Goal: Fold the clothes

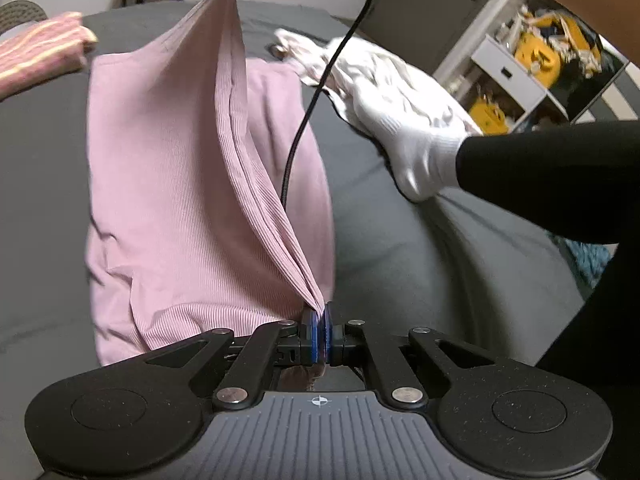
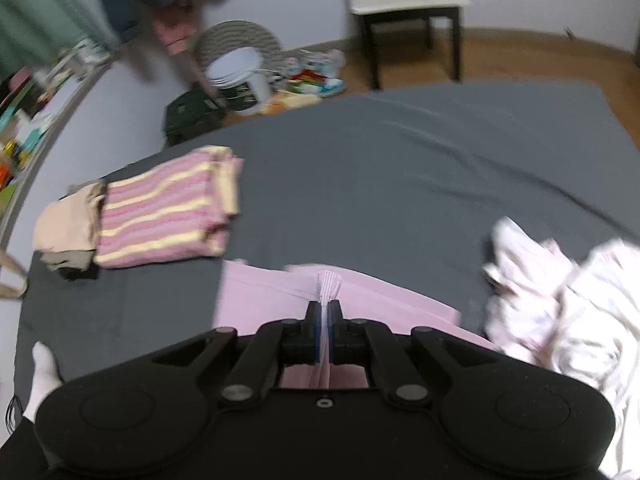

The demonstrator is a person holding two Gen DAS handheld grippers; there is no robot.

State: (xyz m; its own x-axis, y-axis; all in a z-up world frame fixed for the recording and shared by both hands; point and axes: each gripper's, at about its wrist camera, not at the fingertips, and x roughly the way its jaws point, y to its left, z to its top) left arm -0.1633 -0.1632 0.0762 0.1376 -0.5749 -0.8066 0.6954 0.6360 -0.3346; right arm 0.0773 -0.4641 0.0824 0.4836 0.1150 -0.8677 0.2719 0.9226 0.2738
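No words, brands or numbers can be read — the print on the white bucket (image 2: 244, 84) is too blurred. One sign shows — a small crosshair mark on the left gripper (image 1: 320, 322).

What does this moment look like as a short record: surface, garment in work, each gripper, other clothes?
surface: grey bed sheet
garment in work: pink ribbed garment, one edge lifted and stretched between both grippers, the rest lying on the sheet
left gripper: shut on the pink edge
right gripper: shut on a pinch of pink fabric
folded: striped pink-yellow cloth, beige piece beside it
unfolded: white crumpled garment
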